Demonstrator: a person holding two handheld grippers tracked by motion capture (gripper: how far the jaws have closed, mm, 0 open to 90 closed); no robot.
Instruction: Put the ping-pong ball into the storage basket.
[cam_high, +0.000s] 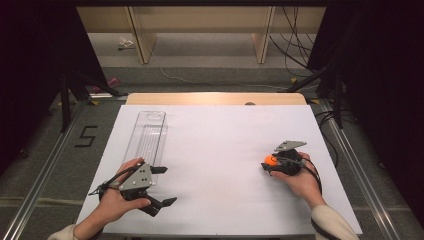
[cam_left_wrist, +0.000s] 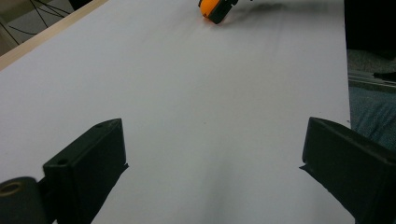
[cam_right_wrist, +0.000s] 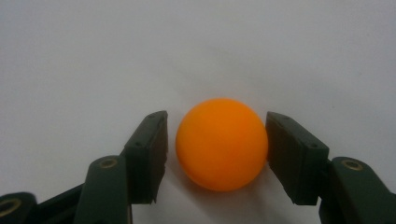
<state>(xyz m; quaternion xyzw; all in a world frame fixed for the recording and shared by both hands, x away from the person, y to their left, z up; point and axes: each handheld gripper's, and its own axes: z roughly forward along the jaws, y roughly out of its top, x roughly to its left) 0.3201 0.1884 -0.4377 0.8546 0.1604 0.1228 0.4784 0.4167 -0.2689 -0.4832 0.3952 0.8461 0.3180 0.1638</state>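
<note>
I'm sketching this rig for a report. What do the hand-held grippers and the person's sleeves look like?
Each hand-held gripper, left and right, has a black body with two blocky black jaws, brass-coloured pivot screws, and a grey three-cornered plate dotted with holes on top. A black cable loops off each by the wrist. The sleeves are cream-coloured.

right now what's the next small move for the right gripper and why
Probably close the right gripper a little further. The orange ball sits on the white table between its fingers; one finger seems to touch it, while a thin gap shows at the other. The grip doesn't look firm enough to lift yet.
</note>
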